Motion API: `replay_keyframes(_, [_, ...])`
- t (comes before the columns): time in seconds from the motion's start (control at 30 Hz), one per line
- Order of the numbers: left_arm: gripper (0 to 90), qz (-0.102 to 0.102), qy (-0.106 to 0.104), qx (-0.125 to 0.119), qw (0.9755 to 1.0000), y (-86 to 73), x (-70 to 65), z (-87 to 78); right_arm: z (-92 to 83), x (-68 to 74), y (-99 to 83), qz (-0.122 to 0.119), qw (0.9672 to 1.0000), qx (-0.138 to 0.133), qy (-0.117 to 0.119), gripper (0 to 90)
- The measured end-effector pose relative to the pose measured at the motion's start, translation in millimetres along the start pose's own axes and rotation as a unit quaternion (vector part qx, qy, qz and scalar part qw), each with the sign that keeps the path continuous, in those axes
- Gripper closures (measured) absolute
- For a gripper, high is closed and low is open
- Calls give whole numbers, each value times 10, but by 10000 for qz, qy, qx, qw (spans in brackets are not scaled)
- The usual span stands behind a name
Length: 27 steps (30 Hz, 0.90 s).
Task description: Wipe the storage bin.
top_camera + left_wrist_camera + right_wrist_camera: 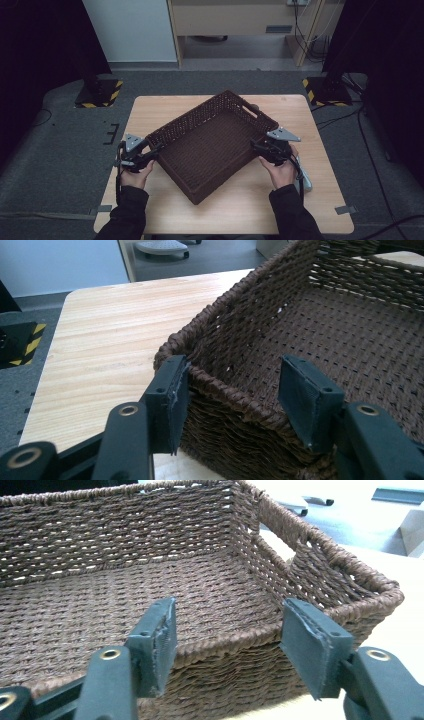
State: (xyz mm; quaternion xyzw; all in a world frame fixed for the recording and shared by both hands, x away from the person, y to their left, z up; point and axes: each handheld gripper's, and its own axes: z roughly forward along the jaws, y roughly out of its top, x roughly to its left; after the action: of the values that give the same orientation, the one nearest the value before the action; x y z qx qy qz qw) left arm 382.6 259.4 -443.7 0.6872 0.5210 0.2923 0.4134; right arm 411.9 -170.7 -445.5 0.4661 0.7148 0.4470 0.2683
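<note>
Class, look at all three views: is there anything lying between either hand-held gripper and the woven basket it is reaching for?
Nothing visible does. The left hand-held gripper has its open jaws astride the rim of the woven basket near a corner, and the right hand-held gripper stands open at the opposite wall. The table around them is bare.

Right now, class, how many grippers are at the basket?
2: the left gripper at the woven basket's left corner, the right gripper at its right-hand wall, each with open jaws astride the rim.

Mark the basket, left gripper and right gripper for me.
basket (202,150), high view, on its woven floor.
left gripper (231,402), left gripper view, midway between its fingers, at the basket's rim.
right gripper (226,640), right gripper view, midway between its fingers, at the rim.
</note>
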Motion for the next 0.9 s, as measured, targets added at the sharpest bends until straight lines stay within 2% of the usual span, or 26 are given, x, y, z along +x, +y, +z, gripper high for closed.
replay_keyframes(0.07, [443,4,-30,27,10000,2,8,-12,7,-1,-12,20,10000,-10,-10,384])
replay_keyframes(0.1, [442,-63,-58,11,10000,0,4,-20,4,5,-10,27,10000,2,-22,387])
replay_keyframes(0.3, [418,-1,-245,19,9997,-44,-77,-118,-19,-3,-26,189,9998,40,60,405])
replay_keyframes(0.47, [412,84,-258,54,9996,-56,-134,-107,-46,34,-31,113,9999,35,21,410])
replay_keyframes(0.6, [422,80,-242,98,9996,-30,-89,-59,-58,30,3,20,10000,82,47,420])
replay_keyframes(0.7, [435,39,-203,100,9997,-8,-32,0,-64,5,14,-24,10000,47,-75,419])
replay_keyframes(0.73, [437,14,-202,119,9997,3,-14,17,-65,-4,10,53,10000,15,-51,423])
replay_keyframes(0.9, [437,22,-204,81,9998,2,-6,19,-59,17,-2,-21,9999,36,-139,411])
